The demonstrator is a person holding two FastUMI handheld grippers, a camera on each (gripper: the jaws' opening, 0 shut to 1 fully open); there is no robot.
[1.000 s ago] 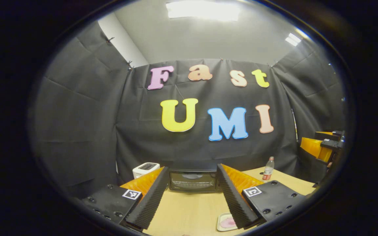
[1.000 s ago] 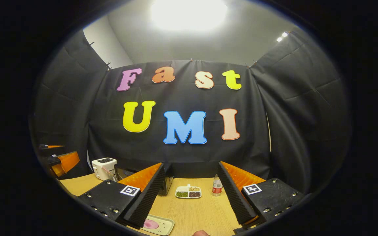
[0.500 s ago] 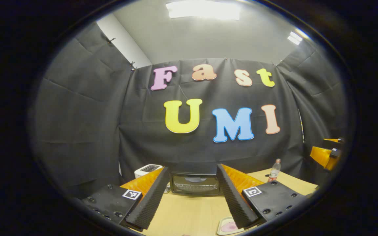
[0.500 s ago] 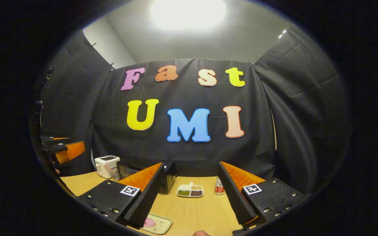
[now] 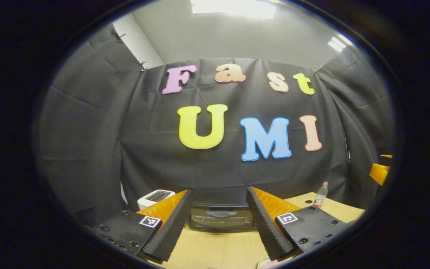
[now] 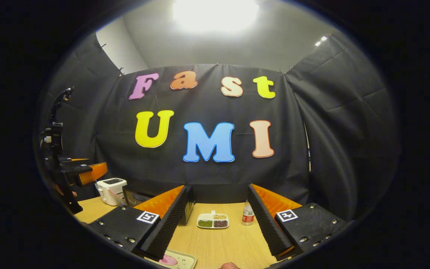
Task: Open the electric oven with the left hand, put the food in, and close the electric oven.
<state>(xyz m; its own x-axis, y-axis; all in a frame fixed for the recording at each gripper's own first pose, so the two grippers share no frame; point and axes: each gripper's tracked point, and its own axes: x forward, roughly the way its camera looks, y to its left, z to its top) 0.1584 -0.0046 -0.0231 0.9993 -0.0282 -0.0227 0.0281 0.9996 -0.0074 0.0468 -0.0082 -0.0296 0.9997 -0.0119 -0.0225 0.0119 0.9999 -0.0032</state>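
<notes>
Drawn nearer to the electric oven (image 5: 220, 218) over the last second, so that its glass door, shut, now looms larger and sits squarely between the fingers of the left gripper (image 5: 218, 224), ahead of the tips and not touching them. Fingers spread wide, pinching nothing, hovering above the wooden table (image 5: 215, 250). White toaster (image 5: 154, 197) just left of the oven, a plastic bottle (image 5: 320, 194) well off to the right near the table's far edge. In the right gripper view, the right gripper (image 6: 215, 224) likewise spread wide and holding nothing, raised over the table. Tray with the pink food (image 6: 172, 260) lying on the table beneath the tip of its left finger, near the lower edge, untouched. A divided dish (image 6: 212, 220) of grains farther out between the fingers, beside the bottle. Oven partly hidden behind that left finger, well apart from the food tray.
</notes>
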